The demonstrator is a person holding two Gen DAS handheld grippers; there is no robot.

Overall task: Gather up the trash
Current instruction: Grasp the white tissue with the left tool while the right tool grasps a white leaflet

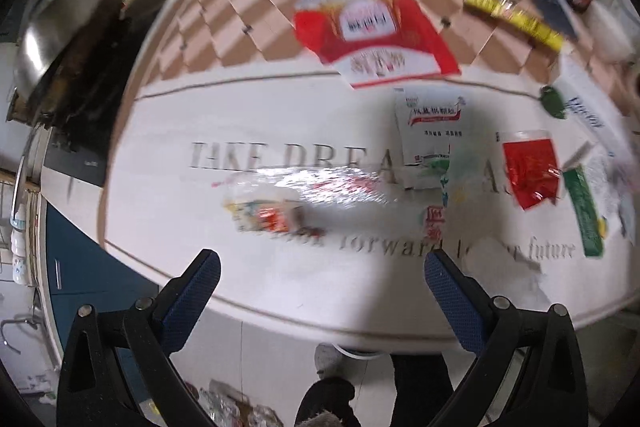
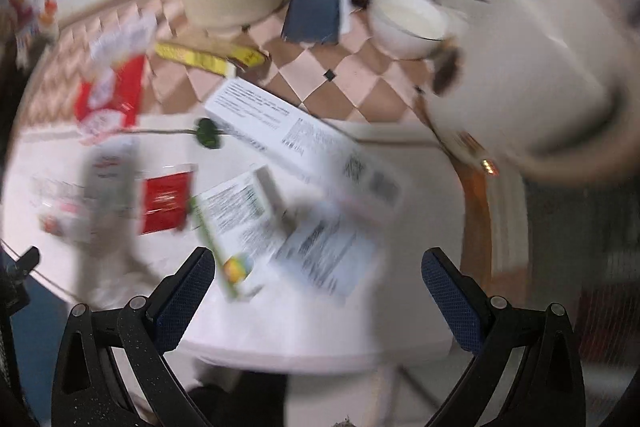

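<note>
Both tongs, left (image 1: 322,269) and right (image 2: 318,265), gape wide and empty above the desk's (image 1: 168,259) near edge — positioned, I judge, for a first grab; crinkled clear plastic wrapper (image 1: 316,189) lies mid-desk, flat printed cartons (image 2: 280,211) nearer the right edge

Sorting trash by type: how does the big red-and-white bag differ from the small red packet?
The red-and-white bag is larger and lies on the checkered cloth; the small red packet is smaller and sits on the white lettered tabletop. The bag shows a printed label panel; the packet looks glossy, mostly plain red. Both lie flat, ungripped.
</note>
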